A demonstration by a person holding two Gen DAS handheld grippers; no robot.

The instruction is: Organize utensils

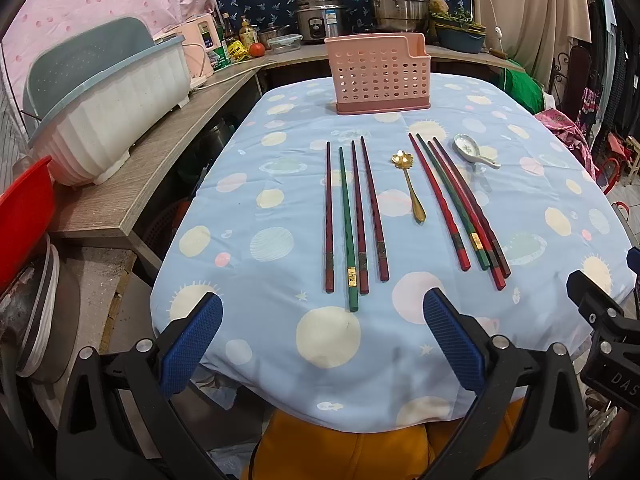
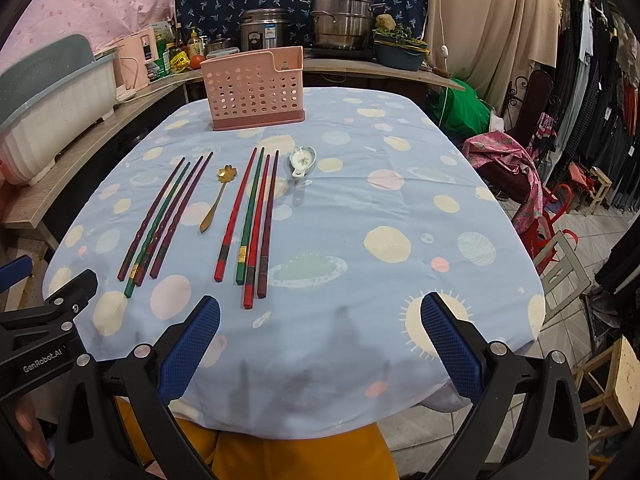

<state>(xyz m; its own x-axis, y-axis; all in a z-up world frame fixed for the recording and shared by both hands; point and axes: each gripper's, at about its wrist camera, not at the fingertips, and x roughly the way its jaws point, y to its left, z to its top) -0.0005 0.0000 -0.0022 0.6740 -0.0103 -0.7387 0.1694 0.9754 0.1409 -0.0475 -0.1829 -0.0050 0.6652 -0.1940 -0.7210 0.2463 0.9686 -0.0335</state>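
A pink perforated utensil holder [image 1: 380, 76] [image 2: 254, 88] stands at the table's far side. Two groups of red, green and dark chopsticks lie on the blue cloth: the left group [image 1: 354, 216] [image 2: 164, 220] and the right group [image 1: 460, 204] [image 2: 252, 220]. Between them lies a gold flower-headed spoon [image 1: 410, 186] [image 2: 218, 196]. A white ceramic spoon [image 1: 474, 152] [image 2: 303, 161] rests right of the right group. My left gripper [image 1: 322, 308] hangs open over the near table edge, below the left chopsticks. My right gripper [image 2: 320, 312] is open too, holding nothing, right of the chopstick ends.
A wooden counter [image 1: 160, 152] runs along the left with a white and grey dish rack [image 1: 108, 108], a red bin [image 1: 24, 216], bottles and steel pots [image 2: 340, 16]. Chairs and hanging clothes [image 2: 592, 92] crowd the right. A person's yellow trousers [image 1: 344, 456] show under the table edge.
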